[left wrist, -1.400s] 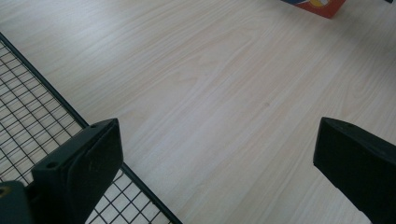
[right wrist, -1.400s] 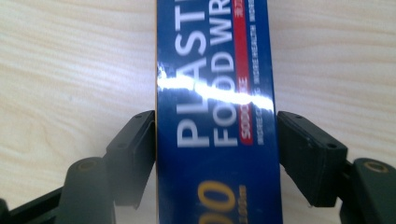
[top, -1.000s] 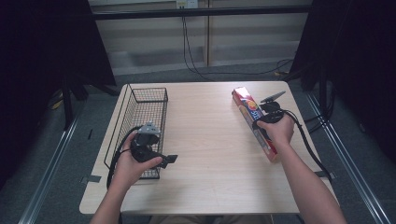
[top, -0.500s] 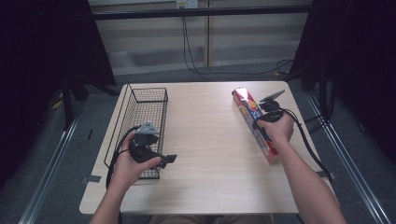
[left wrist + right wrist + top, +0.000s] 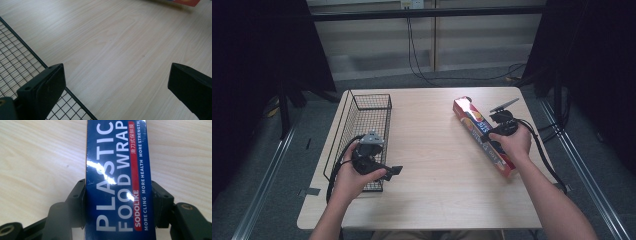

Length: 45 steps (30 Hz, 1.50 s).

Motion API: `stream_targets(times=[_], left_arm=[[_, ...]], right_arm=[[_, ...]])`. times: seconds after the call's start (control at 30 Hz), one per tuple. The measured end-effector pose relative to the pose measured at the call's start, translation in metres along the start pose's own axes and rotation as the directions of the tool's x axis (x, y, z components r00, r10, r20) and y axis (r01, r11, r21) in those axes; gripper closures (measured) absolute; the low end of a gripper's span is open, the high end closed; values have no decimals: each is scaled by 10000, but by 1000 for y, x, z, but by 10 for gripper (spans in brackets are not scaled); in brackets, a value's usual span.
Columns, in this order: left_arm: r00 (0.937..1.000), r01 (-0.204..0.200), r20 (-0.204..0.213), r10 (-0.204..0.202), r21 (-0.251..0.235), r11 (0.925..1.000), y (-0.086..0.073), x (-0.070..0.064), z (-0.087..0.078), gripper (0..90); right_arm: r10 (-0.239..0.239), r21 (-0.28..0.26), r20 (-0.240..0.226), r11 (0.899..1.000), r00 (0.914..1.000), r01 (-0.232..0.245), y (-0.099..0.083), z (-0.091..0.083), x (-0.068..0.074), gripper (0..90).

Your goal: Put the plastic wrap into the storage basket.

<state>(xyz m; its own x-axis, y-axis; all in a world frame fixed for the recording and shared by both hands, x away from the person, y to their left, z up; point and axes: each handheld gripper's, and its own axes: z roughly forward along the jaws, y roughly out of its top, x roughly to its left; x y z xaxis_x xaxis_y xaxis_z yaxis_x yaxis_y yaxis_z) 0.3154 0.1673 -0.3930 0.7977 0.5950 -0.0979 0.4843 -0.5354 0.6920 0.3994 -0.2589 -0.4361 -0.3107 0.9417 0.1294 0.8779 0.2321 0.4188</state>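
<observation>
Wire basket [image 5: 362, 117]: black mesh, left side of the counter [image 5: 427, 150]; its near edge runs beneath the left gripper [image 5: 116, 82], whose fingers [image 5: 43, 87] are spread apart, with bare wood between them. Plastic wrap box [image 5: 117, 177]: long, blue and red, lying flat on the right; clamped between the right gripper [image 5: 117, 206] fingers [image 5: 78, 201]. Print reads "PLASTIC FOOD WRAP", "SODOLIKE", "MORE CLING MORE HEALTH MORE STRENGTH".
</observation>
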Motion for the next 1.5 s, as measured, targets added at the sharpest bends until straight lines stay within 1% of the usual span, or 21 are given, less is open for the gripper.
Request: stream_targets(times=[0.17,0.4,0.43,0.47,0.6,0.67,0.73,0.77,0.83,1.0,1.03,1.13,1.17,1.2,1.23,1.3,1.33,1.37,1.43,1.47,1.5], left_arm=[[9999,-125,45,125,42,9999,3,-5,2,14],[9994,-352,76,351,177,9992,7,-12,6,14],[9994,-335,129,334,83,9994,8,-13,7,14],[9992,-328,217,325,116,9994,9,-14,8,14],[9989,-374,301,370,154,9992,10,-18,12,14],[9987,-435,272,429,216,9988,11,-19,14,14],[9981,-485,406,471,338,9983,12,-20,15,14],[9987,-420,312,412,249,9988,12,-22,17,14],[9979,-527,392,515,291,9982,12,-23,18,14],[9968,-673,448,655,405,9969,14,-26,22,14],[9966,-644,538,623,379,9972,15,-28,24,14],[9953,-751,656,718,480,9960,16,-30,29,13],[9941,-920,631,881,619,9938,17,-30,29,13],[9939,-853,744,812,533,9949,17,-32,31,13],[9921,-929,898,876,576,9940,18,-33,32,12],[9913,-958,958,901,565,9938,19,-35,34,10],[9906,-1079,898,1028,538,9927,19,-36,35,10],[9911,-1014,916,966,491,9936,19,-36,36,9],[9896,-1150,937,1091,609,9915,19,-37,37,8],[9899,-1092,975,1029,624,9921,19,-37,38,7],[9892,-1168,968,1103,649,9910,19,-37,39,7]], right_arm=[[-569,-59,-220,9984,9981,568,-9,-8,14,418],[-1486,-314,-710,9887,9863,1467,-21,-14,42,417],[-1540,-247,-763,9880,9851,1526,-23,-16,47,417],[-1837,-325,-826,9828,9795,1816,-24,-16,50,417],[-2214,-421,-1086,9750,9691,2180,-32,-18,64,416],[-2434,-390,-1204,9699,9624,2404,-38,-18,70,416],[-2711,-397,-1336,9625,9532,2682,-42,-17,75,416],[-2759,-341,-1363,9612,9515,2738,-43,-17,77,415],[-2965,-320,-1446,9549,9440,2951,-46,-16,81,415],[-3330,-297,-1632,9426,9287,3327,-52,-15,87,415],[-3347,-278,-1646,9419,9279,3348,-53,-15,88,415],[-3629,-342,-1774,9312,9148,3628,-57,-15,91,414],[-3682,-345,-1838,9290,9114,3684,-59,-15,93,414],[-3687,-305,-1871,9286,9105,3697,-60,-15,94,414],[-3766,-378,-1923,9256,9062,3766,-62,-15,95,414],[-3910,-376,-1971,9194,8990,3916,-64,-13,98,414],[-3947,-375,-2032,9176,8961,3957,-65,-13,99,414],[-4035,-371,-2063,9136,8914,4049,-66,-12,100,413],[-4103,-390,-2100,9105,8874,4118,-68,-12,102,414],[-4200,-472,-2169,9062,8812,4203,-69,-11,103,413],[-4145,-444,-2246,9084,8819,4157,-70,-11,104,413]])
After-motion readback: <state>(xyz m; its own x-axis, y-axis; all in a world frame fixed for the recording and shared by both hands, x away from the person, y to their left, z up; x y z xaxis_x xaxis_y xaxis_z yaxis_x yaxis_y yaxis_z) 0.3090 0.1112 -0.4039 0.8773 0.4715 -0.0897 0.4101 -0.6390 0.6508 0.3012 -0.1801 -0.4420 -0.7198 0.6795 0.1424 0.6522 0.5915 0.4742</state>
